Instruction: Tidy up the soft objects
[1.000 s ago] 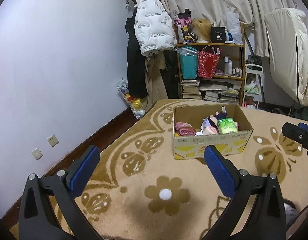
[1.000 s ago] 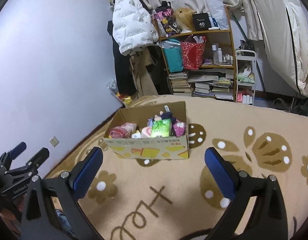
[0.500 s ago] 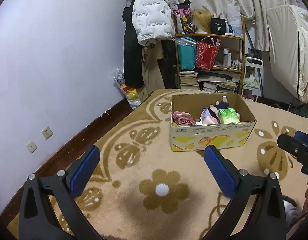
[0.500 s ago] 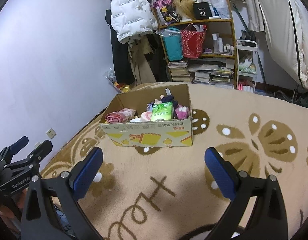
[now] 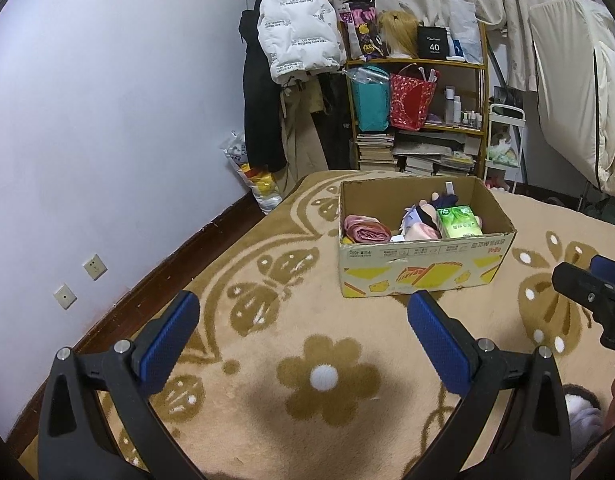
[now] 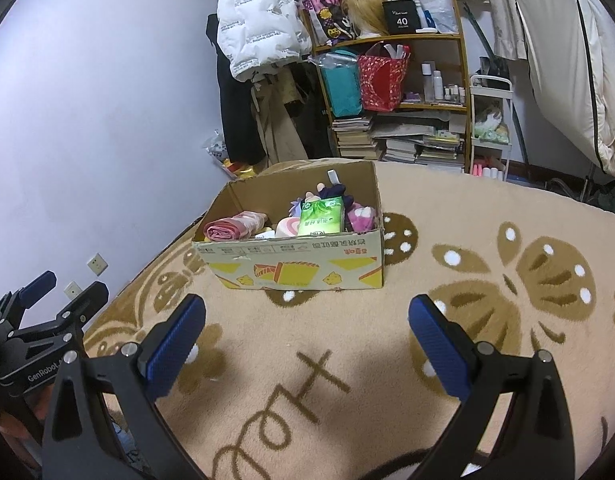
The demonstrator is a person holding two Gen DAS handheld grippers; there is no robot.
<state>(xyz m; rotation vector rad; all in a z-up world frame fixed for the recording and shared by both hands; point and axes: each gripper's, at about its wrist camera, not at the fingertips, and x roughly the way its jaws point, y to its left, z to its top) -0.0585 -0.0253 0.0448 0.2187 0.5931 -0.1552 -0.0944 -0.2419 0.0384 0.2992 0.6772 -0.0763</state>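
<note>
Nearest, both sets of tongs hang above the carpet with nothing between their blue pads. The left gripper [image 5: 303,328] has its fingers spread wide, and so does the right gripper [image 6: 307,332]; neither touches anything. Each shows at the edge of the other's view: the right one pokes in at the far right of the left camera, the left one sits low at the far left of the right camera, its two tips apart.

Under them lies the tan carpet [image 6: 487,360] with brown butterfly and flower shapes. A white-centred flower [image 5: 323,376] is directly below the left tongs, between the fingers.

Ahead of both tongs, well beyond the fingertips, stands the open cardboard box [image 6: 299,268] on the carpet, printed yellow on its near side. From the left tongs it lies ahead and a little to the right; from the right tongs, ahead and a little to the left. Inside it, a rolled pink cloth [image 6: 233,226] lies at the left end, a green tissue pack [image 6: 321,222] stands near the middle, and plush toys [image 6: 361,216] crowd behind and to the right of the pack.

Beyond the box, against the far wall, a wooden shelf [image 5: 463,66] holds books, bottles, a teal bag and a red bag. Left of it hangs a white puffer jacket [image 5: 297,36] over dark coats.
</note>
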